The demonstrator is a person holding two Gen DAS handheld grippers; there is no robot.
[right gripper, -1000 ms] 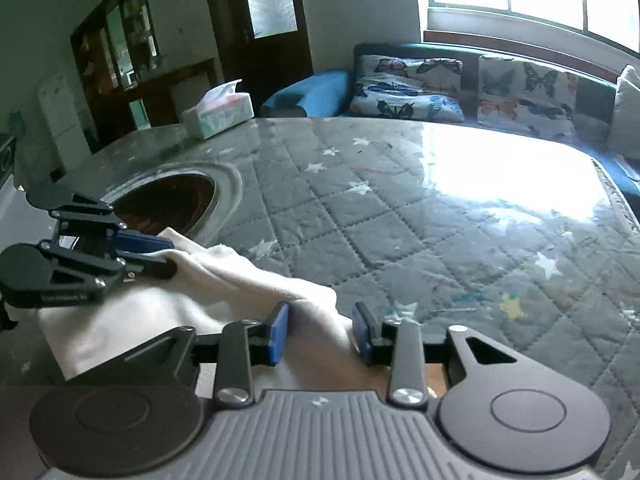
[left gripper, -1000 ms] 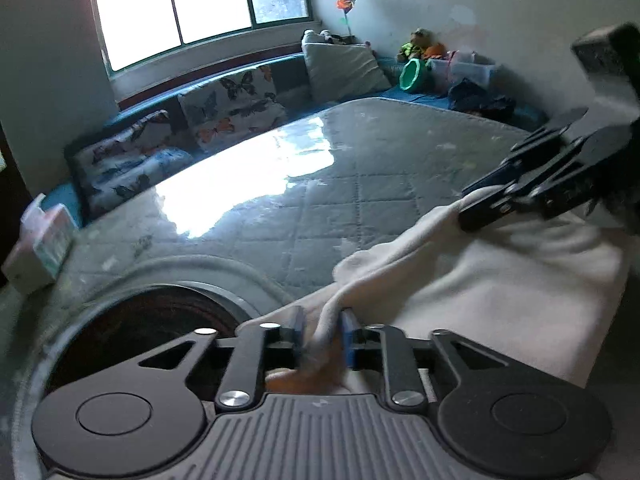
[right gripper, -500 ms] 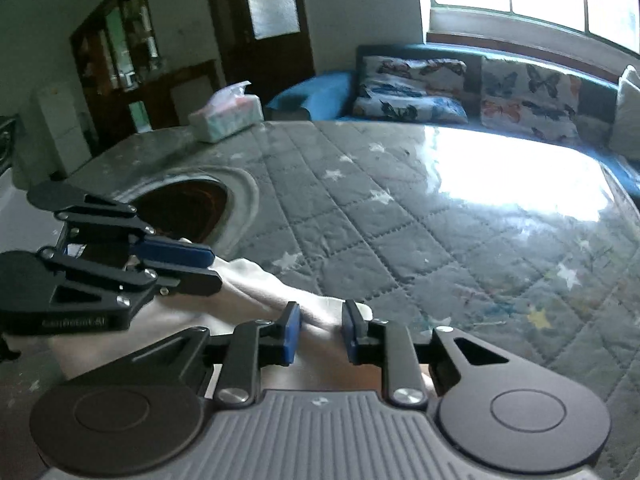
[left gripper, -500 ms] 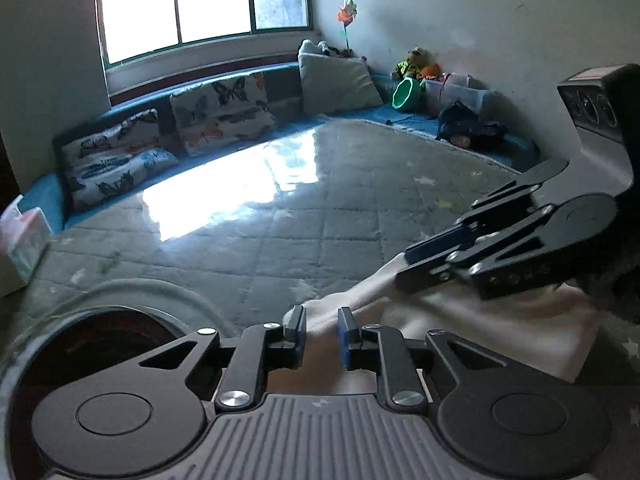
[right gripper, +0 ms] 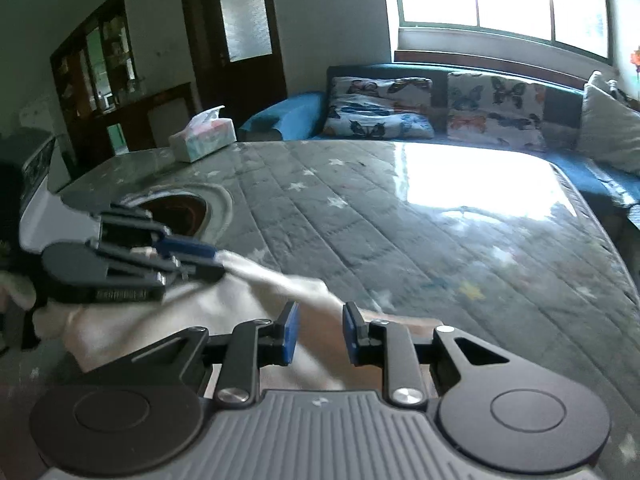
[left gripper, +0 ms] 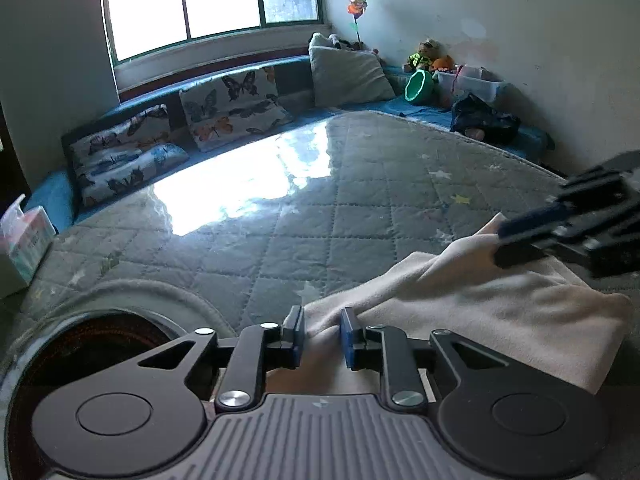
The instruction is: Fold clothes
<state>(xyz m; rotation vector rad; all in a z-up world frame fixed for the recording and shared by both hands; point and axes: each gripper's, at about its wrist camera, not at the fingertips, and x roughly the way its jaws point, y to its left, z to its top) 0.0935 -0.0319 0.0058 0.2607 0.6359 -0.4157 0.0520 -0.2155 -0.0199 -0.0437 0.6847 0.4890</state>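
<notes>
While the left view showed the mattress (left gripper: 280, 216) ahead, the left gripper (left gripper: 322, 334) had the cream cloth (left gripper: 460, 300) bunched between its fingers, which stood wider apart than half a second before; whether they still pinched it could not be told. The cloth ran toward 2 o'clock, where the right gripper (left gripper: 508, 240), blurred, gripped its far edge, farther from the left one than before, so the fabric lay stretched between them.

In the right view the right gripper (right gripper: 316, 330) stood at a middling gap with cloth (right gripper: 240, 312) passing through it, its hold likewise unclear. At 9 o'clock the left gripper (right gripper: 208, 262) met the cloth's corner. The spread suggested a fold was being drawn flat on the mattress's near edge.
</notes>
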